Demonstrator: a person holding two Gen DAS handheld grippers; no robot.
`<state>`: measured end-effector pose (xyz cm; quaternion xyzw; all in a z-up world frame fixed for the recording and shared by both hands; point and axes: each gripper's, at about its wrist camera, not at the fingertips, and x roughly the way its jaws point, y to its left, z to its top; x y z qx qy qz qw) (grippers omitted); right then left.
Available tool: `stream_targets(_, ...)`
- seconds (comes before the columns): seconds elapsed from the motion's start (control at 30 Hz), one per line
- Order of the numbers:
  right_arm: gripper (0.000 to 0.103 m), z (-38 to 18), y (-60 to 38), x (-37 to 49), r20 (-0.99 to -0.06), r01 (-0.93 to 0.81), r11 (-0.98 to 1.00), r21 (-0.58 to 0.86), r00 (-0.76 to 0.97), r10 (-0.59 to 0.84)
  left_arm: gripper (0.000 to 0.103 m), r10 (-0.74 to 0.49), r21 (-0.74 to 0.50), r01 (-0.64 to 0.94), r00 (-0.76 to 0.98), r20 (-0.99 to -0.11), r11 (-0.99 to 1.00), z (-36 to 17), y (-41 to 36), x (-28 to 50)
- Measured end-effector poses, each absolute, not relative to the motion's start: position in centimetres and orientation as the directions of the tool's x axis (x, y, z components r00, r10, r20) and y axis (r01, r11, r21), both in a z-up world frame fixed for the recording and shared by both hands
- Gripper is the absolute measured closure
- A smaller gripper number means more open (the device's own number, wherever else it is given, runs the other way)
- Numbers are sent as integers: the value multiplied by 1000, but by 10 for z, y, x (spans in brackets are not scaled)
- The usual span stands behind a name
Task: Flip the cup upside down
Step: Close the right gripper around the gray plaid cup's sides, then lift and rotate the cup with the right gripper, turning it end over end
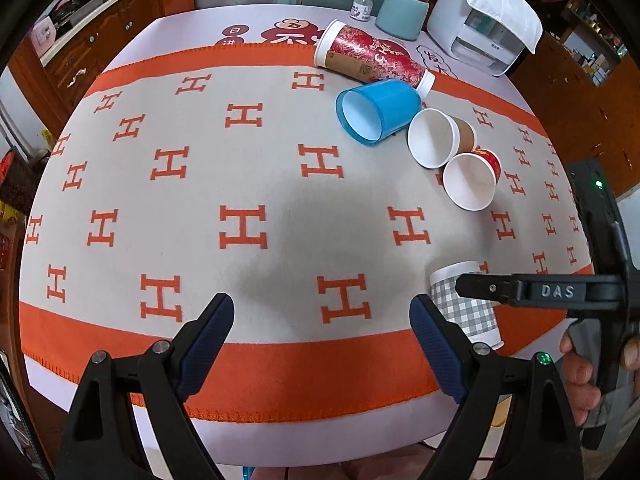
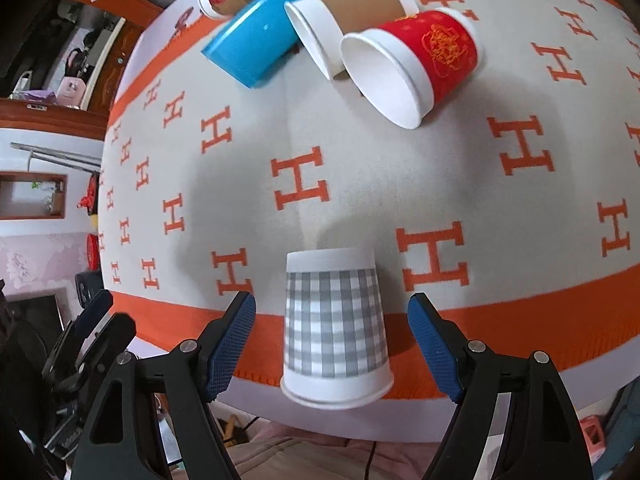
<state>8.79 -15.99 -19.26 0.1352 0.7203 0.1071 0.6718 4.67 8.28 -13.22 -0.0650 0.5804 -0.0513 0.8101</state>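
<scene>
A grey checked paper cup (image 2: 335, 324) stands upside down near the table's front edge, between the open fingers of my right gripper (image 2: 332, 316), which do not touch it. In the left wrist view the same cup (image 1: 466, 304) sits at the right, partly hidden by the right gripper's finger (image 1: 520, 290). My left gripper (image 1: 322, 312) is open and empty over the cloth's front. Lying on their sides further back are a blue plastic cup (image 1: 376, 112), a brown paper cup (image 1: 440, 136), a red paper cup (image 1: 474, 180) and a tall red patterned cup (image 1: 372, 56).
The table carries a grey and orange cloth with H marks (image 1: 240, 224). At the back stand a small jar (image 1: 364, 6), a pale green canister (image 1: 402, 12) and a white appliance (image 1: 480, 28). Wooden cabinets surround the table.
</scene>
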Motion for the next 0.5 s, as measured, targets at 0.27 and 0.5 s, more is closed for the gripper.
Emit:
stream_targets(0.27, 42, -230, -153, 102, -921, 81, 933, 349, -155, 358, 15, -156, -168, -14, 310, -938, 986, -139, 87, 50)
stream_targets(0.5, 44, -210, -147, 95, -924, 32, 928, 372, -80, 373, 15, -148, -160, -11, 319, -936, 987, -138, 86, 50)
